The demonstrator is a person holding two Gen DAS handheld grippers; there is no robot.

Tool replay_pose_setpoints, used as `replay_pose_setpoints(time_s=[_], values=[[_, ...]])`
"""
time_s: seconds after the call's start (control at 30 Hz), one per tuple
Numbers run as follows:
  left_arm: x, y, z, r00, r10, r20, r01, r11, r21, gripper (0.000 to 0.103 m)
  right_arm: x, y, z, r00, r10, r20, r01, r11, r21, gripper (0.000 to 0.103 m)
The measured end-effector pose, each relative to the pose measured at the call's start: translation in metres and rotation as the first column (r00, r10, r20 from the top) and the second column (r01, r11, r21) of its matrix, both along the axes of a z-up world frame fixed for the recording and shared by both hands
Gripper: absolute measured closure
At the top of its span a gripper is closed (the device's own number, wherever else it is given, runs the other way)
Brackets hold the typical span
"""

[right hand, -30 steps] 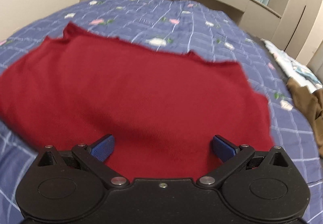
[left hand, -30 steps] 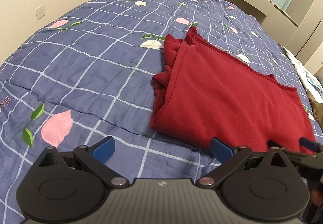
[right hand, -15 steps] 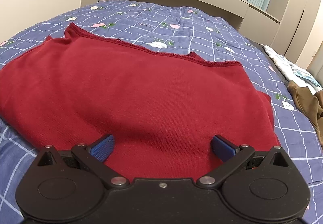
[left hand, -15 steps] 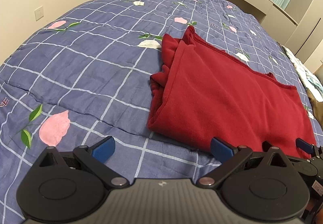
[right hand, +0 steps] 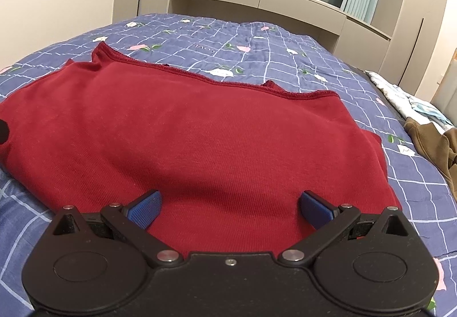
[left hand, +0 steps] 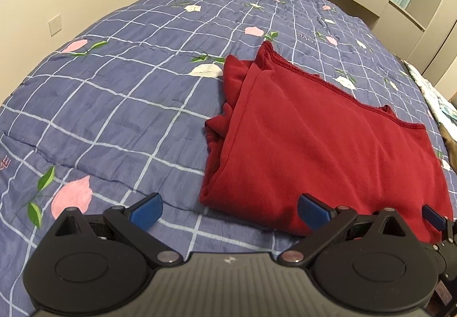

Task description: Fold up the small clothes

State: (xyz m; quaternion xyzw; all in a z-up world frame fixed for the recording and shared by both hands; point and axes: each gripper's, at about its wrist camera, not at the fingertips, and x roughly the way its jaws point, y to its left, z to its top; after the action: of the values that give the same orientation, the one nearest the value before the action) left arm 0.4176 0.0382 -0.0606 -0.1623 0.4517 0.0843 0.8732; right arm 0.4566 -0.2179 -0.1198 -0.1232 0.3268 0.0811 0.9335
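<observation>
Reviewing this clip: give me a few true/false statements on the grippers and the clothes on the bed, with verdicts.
1. The red garment lies folded on the blue checked quilt. True.
2. The left gripper is shut on the garment. False: its jaws are wide apart and hold nothing.
3. The right gripper is open, with red cloth between its jaws. True.
4. A brown garment lies on top of the red one. False: it lies apart, at the bed's right edge.
</observation>
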Motion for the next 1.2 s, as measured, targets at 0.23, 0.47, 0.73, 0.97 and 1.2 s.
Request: replay_pose_setpoints(time_s=[0.23,0.47,0.73,0.97,1.2], values=[[0.012,-0.003,-0.007,1.0,-0.008,-0.023,0.008,1.0,0.001,0.001,-0.005,0.0,-0.002,1.0,0.0,0.02,0.0,1.0,-0.002,0.0],[0.02,-0.004,-0.012,0.999,-0.009,-0.039,0.009,1.0,-0.001,0.001,-0.005,0.0,-0.002,1.0,-0.001,0.027,0.001,1.0,0.0,0.0],[0.029,-0.004,-0.021,0.998,-0.014,-0.06,0.014,1.0,-0.01,0.0,-0.005,0.0,-0.002,1.0,-0.001,0.031,0.001,1.0,0.001,0.0],[0.033,-0.005,-0.023,0.998,-0.016,-0.056,0.015,1.0,-0.014,0.001,-0.006,0.0,-0.002,1.0,-0.001,0.031,0.001,1.0,0.002,0.0],[0.021,-0.002,-0.013,1.0,-0.005,0.017,0.006,0.999,-0.032,0.03,-0.006,0.0,-0.002,1.0,-0.001,0.031,0.001,1.0,0.002,0.0]])
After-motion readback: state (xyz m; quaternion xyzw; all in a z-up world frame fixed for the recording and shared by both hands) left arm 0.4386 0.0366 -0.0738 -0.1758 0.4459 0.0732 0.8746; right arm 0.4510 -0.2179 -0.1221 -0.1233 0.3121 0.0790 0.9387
